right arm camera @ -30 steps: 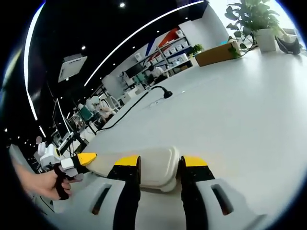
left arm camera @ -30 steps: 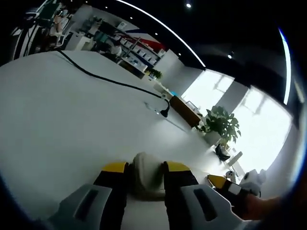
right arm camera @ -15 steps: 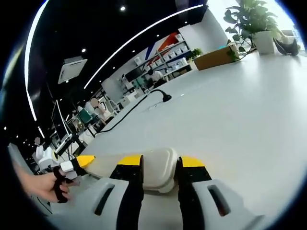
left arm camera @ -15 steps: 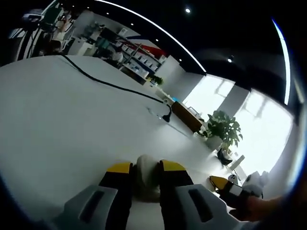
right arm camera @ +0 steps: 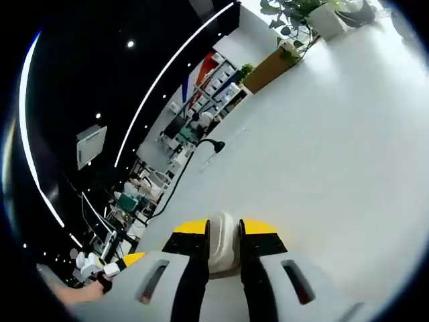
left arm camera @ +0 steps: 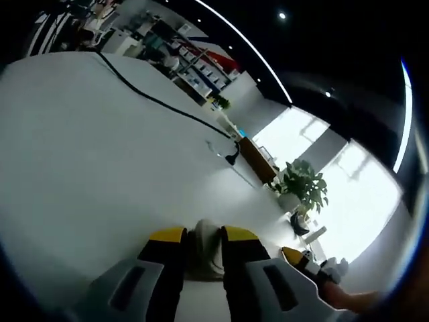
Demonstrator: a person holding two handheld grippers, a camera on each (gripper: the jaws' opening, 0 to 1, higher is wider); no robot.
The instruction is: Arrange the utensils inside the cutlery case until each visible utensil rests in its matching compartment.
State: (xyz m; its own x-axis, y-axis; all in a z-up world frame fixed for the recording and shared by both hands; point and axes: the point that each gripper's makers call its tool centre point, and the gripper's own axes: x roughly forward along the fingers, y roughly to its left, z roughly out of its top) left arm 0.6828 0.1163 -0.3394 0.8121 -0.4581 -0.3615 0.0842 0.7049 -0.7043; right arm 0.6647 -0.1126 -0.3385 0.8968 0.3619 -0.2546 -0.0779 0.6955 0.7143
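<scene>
Beige plastic, likely the cutlery case (left arm camera: 204, 249), sits clamped in your left gripper (left arm camera: 203, 236) above the white table (left arm camera: 80, 154). Your right gripper (right arm camera: 224, 228) pinches its other end (right arm camera: 223, 241), jaws narrow.

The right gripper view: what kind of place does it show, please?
Probably an open-plan office or lab: a long white table, storage shelves at the back, strip ceiling lights, and a potted plant by the window.

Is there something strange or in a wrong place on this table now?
Nothing looks spilled or broken. One oddity: the black cable trails loose across the white table. Both the left gripper and right gripper clamp a cream case.
</scene>
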